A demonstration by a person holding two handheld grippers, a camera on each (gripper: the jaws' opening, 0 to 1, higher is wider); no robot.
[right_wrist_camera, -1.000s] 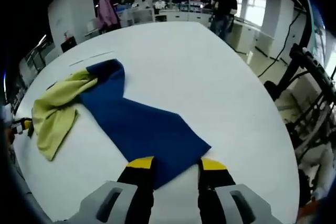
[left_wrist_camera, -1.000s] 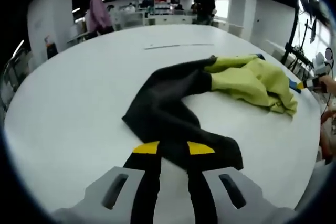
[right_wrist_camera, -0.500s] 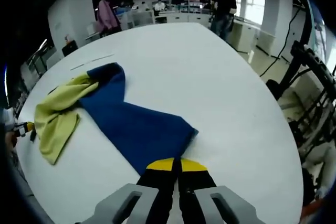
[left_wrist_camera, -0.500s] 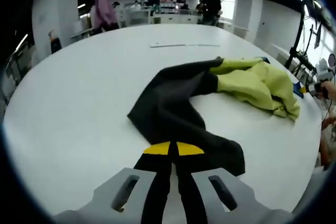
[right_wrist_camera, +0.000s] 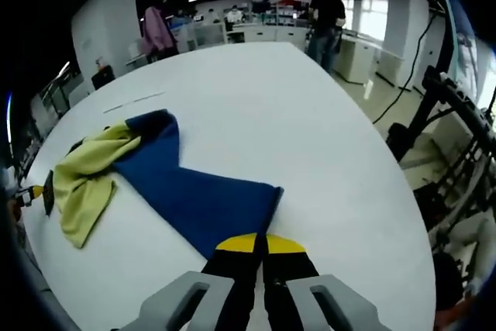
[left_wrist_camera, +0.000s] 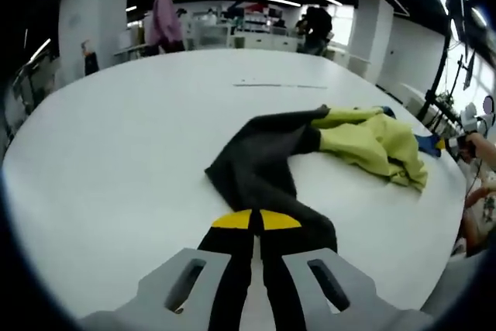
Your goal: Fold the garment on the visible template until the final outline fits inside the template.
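- Table (left_wrist_camera: pixel 116 137) — large, white, round-edged; taken as the landmark for all entries below.
- Garment (left_wrist_camera: pixel 263 160) — lies crumpled on the table, not flat. In the left gripper view it shows a dark sleeve or panel running from the near edge up to a yellow-green part (left_wrist_camera: pixel 372 141) further along the table. In the right gripper view (right_wrist_camera: pixel 194 195) the near part reads deep blue, with the yellow-green part (right_wrist_camera: pixel 85 180) bunched at its far left end.
- Left gripper (left_wrist_camera: pixel 256 221) — low over the near side of the table; yellow-tipped jaws pressed together with the dark end of the garment pinched between them.
- Right gripper (right_wrist_camera: pixel 260 244) — low over the table's near side in its own view; yellow-tipped jaws drawn together on the corner of the blue part of the garment. In the left gripper view it shows small at the table's far right edge (left_wrist_camera: pixel 438 143), just beside the yellow-green part.
- Thin line marking (left_wrist_camera: pixel 279 84) — on the table beyond the garment; seen also in the right gripper view (right_wrist_camera: pixel 132 101). Whether it belongs to the template I cannot tell.
- A hand (left_wrist_camera: pixel 482 149) — at the table's right edge in the left gripper view.
- People (left_wrist_camera: pixel 164 21) — standing well beyond the table's far side, among desks.
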